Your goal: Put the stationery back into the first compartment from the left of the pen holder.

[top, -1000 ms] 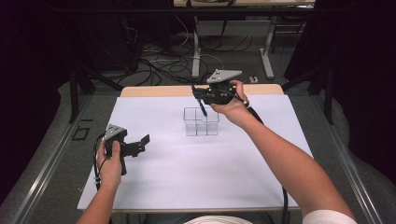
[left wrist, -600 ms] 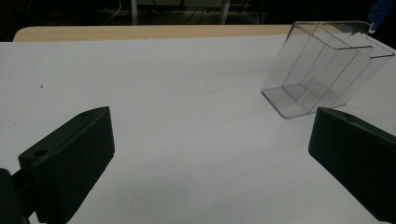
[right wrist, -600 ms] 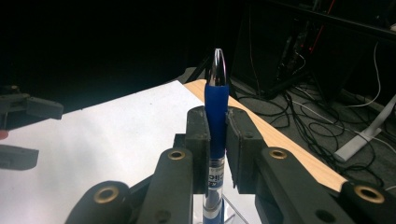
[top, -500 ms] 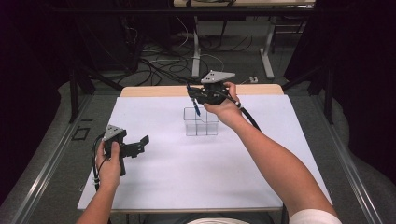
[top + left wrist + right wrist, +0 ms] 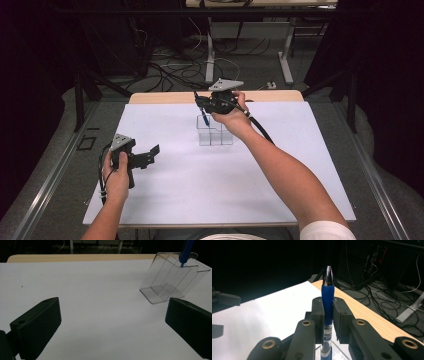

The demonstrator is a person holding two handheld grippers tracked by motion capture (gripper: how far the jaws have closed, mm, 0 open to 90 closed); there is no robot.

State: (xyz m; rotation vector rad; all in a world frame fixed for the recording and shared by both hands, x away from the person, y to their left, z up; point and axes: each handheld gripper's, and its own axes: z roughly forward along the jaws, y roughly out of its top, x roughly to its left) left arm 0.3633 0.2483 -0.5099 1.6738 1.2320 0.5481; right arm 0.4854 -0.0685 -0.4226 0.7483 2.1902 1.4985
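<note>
The white surface (image 5: pixel 175 200) carries a clear divided container (image 5: pixel 215 131). Since a second ago the right hand-held gripper (image 5: pixel 202 105) has sunk toward it, jaws clamped on a blue pen (image 5: pixel 327 300) whose lower end now dips into a compartment, so release looks near. The left hand-held gripper (image 5: pixel 152 152) waits open, well apart.

Probably a lab: floor cables (image 5: pixel 170 65), dark curtains (image 5: pixel 385 75), white-topped table (image 5: pixel 210 195).
</note>
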